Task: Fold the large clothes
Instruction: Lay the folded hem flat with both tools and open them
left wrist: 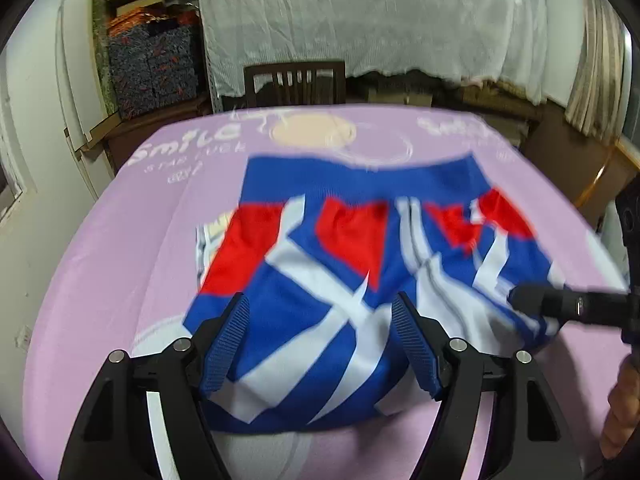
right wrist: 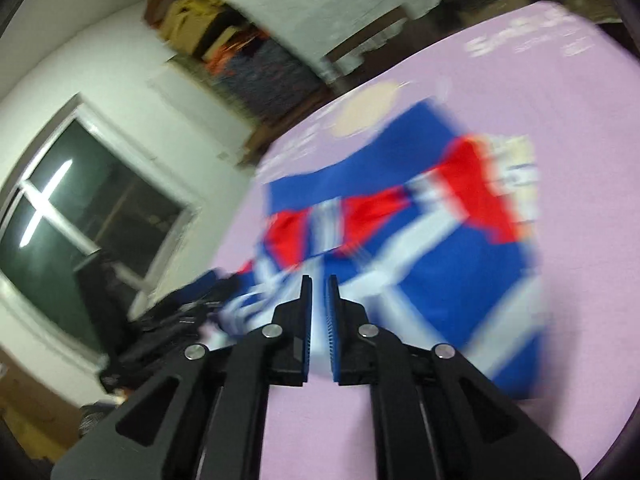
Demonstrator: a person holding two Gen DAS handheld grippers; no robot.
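A blue, red and white striped garment (left wrist: 352,264) lies partly folded on a pink printed sheet (left wrist: 120,248). My left gripper (left wrist: 320,308) is open, its blue pads either side of the garment's near edge, nothing pinched. My right gripper (right wrist: 319,280) is nearly shut with a narrow gap between the pads, at the garment's (right wrist: 420,240) near edge; whether cloth sits between them is blurred. The right gripper also shows in the left wrist view (left wrist: 520,298) at the garment's right edge.
A dark wooden chair (left wrist: 295,82) stands behind the bed-like surface. A white lace cloth (left wrist: 372,16) hangs at the back. Stacked boxes and fabrics (left wrist: 152,60) are at the back left. A window (right wrist: 80,208) and dark clutter (right wrist: 160,320) are left of the right gripper.
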